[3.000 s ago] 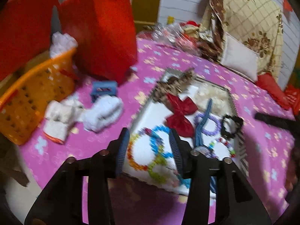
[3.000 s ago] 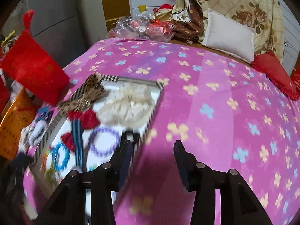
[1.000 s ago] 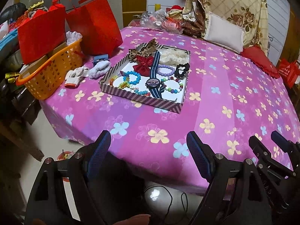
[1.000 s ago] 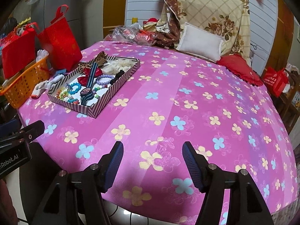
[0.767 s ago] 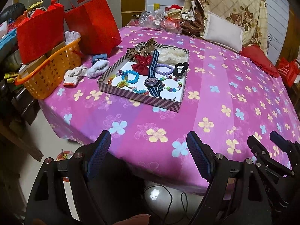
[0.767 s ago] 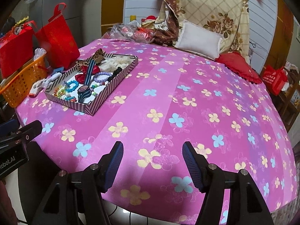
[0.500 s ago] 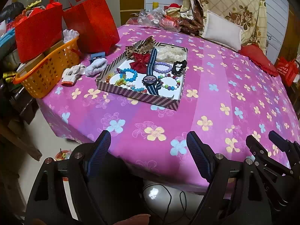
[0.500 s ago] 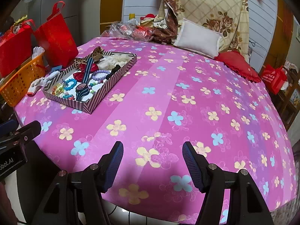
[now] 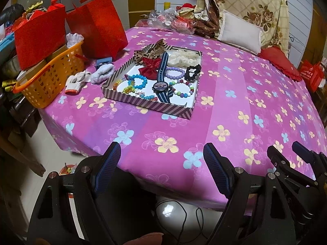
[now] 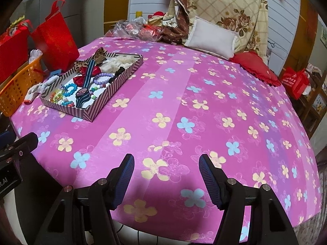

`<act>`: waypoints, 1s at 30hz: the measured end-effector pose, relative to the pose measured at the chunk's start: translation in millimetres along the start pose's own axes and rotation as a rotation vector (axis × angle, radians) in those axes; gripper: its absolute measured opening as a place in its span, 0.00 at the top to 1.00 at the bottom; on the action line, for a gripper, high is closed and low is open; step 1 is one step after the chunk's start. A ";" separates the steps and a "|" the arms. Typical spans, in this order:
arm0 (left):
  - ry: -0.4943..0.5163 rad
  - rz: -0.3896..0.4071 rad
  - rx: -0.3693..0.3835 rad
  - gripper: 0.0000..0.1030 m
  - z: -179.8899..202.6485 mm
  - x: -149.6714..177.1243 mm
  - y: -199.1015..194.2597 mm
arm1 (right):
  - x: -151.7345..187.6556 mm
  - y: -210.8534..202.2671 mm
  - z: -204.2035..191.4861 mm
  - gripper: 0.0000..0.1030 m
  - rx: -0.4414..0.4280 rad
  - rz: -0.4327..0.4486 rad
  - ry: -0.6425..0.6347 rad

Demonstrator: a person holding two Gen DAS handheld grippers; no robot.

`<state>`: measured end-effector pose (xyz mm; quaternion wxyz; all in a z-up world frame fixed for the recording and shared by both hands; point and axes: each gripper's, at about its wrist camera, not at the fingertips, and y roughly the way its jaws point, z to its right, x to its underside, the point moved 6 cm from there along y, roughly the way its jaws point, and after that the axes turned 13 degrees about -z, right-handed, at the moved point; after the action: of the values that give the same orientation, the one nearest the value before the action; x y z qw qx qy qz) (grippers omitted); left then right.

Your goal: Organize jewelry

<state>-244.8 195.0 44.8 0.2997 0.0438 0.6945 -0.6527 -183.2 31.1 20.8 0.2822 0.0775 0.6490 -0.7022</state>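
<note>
1. Pink flowered cloth covers the table [image 9: 224, 94], with an orange basket [image 9: 49, 81] and red bags at its far left edge.
2. Both claws have pulled well back from the striped tray [image 9: 147, 102] since three seconds ago, when they hovered right over it.
3. Left claw [image 9: 161, 171] and right claw [image 10: 166, 180] hang released, empty, off the near edge.
4. Bracelets, watch [image 9: 161, 85] and bows lie inside the tray, so sorting looks finished.
</note>
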 end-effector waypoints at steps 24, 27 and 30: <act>0.016 0.000 0.001 0.19 4.4 -0.2 0.6 | 4.3 1.8 1.4 0.38 0.038 0.004 -0.025; 0.013 0.000 0.000 0.19 4.5 -0.3 1.1 | 3.4 1.7 0.3 0.38 0.040 0.006 -0.025; 0.012 -0.002 0.005 0.19 4.0 -0.5 2.0 | 3.4 1.3 0.4 0.38 0.042 0.008 -0.024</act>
<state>-242.1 191.7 43.4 0.2948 0.0474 0.6948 -0.6543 -185.3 29.7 18.1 0.2912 0.0778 0.6302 -0.7155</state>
